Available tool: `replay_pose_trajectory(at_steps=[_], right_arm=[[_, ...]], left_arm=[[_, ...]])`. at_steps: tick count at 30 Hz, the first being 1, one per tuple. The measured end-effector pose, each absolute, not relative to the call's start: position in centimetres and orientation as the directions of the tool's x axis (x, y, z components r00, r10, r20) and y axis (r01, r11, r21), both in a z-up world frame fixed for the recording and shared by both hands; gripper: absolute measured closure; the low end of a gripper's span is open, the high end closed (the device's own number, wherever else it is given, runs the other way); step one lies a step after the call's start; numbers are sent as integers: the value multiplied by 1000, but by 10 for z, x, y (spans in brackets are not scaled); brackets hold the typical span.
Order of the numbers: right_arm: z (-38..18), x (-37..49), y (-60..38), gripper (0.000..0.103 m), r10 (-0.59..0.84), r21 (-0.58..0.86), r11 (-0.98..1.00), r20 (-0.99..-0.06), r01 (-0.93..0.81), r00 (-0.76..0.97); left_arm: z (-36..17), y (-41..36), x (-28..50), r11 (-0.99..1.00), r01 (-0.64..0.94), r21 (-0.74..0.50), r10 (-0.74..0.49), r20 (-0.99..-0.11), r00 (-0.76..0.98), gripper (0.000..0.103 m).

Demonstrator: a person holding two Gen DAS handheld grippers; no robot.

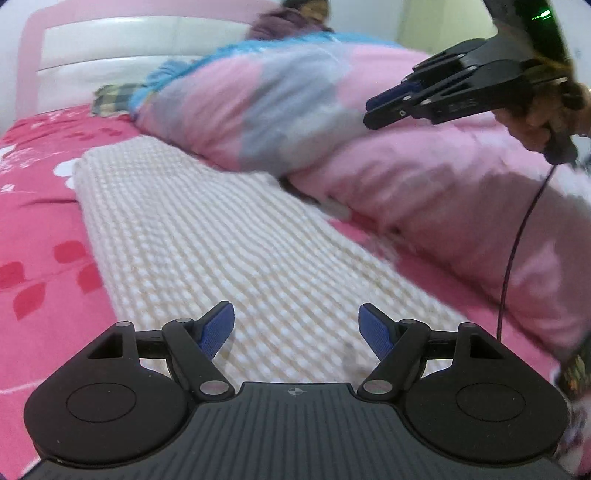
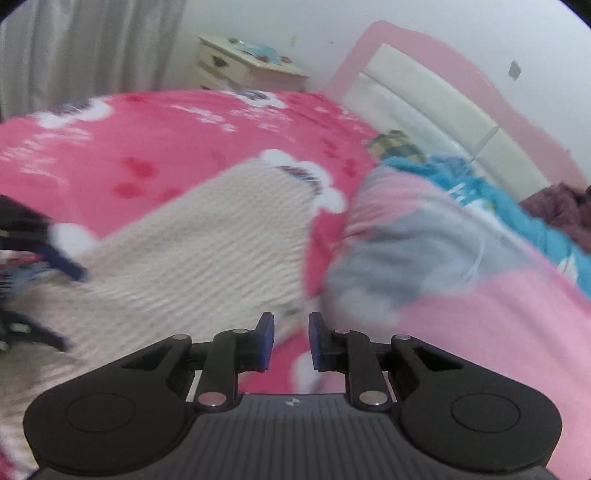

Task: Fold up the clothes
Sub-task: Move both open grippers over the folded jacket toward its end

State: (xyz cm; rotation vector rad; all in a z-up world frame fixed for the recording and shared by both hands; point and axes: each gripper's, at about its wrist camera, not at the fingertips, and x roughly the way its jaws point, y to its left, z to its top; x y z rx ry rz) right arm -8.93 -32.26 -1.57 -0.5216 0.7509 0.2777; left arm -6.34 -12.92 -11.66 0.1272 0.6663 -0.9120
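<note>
A cream knitted garment [image 1: 229, 236] lies flat in a long folded strip on the pink bed sheet [image 1: 37, 229]. My left gripper [image 1: 297, 325] is open and empty, low over the near end of the garment. My right gripper [image 2: 291, 339] has its jaws a small gap apart with nothing between them; it is above the sheet, beside the garment [image 2: 192, 251]. It also shows in the left wrist view [image 1: 384, 107], raised in the air at the upper right. The left gripper [image 2: 55, 295] shows blurred at the left edge of the right wrist view.
A bulky pink, blue and grey quilt [image 1: 332, 122] is heaped right of the garment. A plaid cloth [image 1: 110, 98] and purple clothing [image 1: 280, 22] lie near the pink and white headboard [image 1: 110, 40]. A cream nightstand [image 2: 243, 66] stands beyond the bed. A cable [image 1: 517, 251] hangs from the right gripper.
</note>
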Motion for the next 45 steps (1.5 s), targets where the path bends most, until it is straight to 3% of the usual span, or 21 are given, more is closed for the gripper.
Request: replay_pose_trajectory(at_steps=[4,8,12,15,19,22,23,25,29,34,40,45], right_arm=[[-66,-110,-305,83,147,-204,880,-741,-429,655],[-149,-101,-299,84,32,-265,878,-799,-399,600],[-109,-115,-297,84,51,-237,906,-763,-351,645],[-69,-151,-295,84,197,-158,887,-721,-434,664],[-97,-176,-278,84,249,-123,835,-785,-537,567],[-148,-190,-262,83,180,-215,804,-800,-554,573],[-145,-191,-258,83,165,-239,799,-795,-552,583],[-128,-193,-255,83,164,-234,810,-789,-537,592],[-96,-204,-260,83,271,-108,837,-769,-536,578],[-142,-199,-255,83,220,-121,831,-825,-544,520],[-60,-159,-279,82,337,24,875,-747,-483,573],[-109,-101,-290,82,205,-20,935,-785,-354,584]], left_arm=[[-133,-151,-91,539,834,-120,-700,-615,364,29],[-145,-173,-109,504,863,-33,-695,-609,383,28],[-116,-154,-113,544,834,-94,-697,-604,387,31],[-100,-132,-129,530,840,-114,-719,-585,375,30],[-125,-134,-157,440,891,-111,-701,-662,264,28],[-162,-147,-192,359,923,135,-634,-691,347,23],[-167,-148,-203,319,920,229,-620,-684,385,23],[-157,-142,-217,262,917,302,-623,-673,399,25],[-136,-121,-207,331,931,152,-659,-669,344,25],[-136,-116,-192,389,918,74,-626,-711,322,31],[-88,-77,-151,434,887,-158,-729,-640,242,22],[-118,-86,-78,652,729,-207,-645,-657,391,23]])
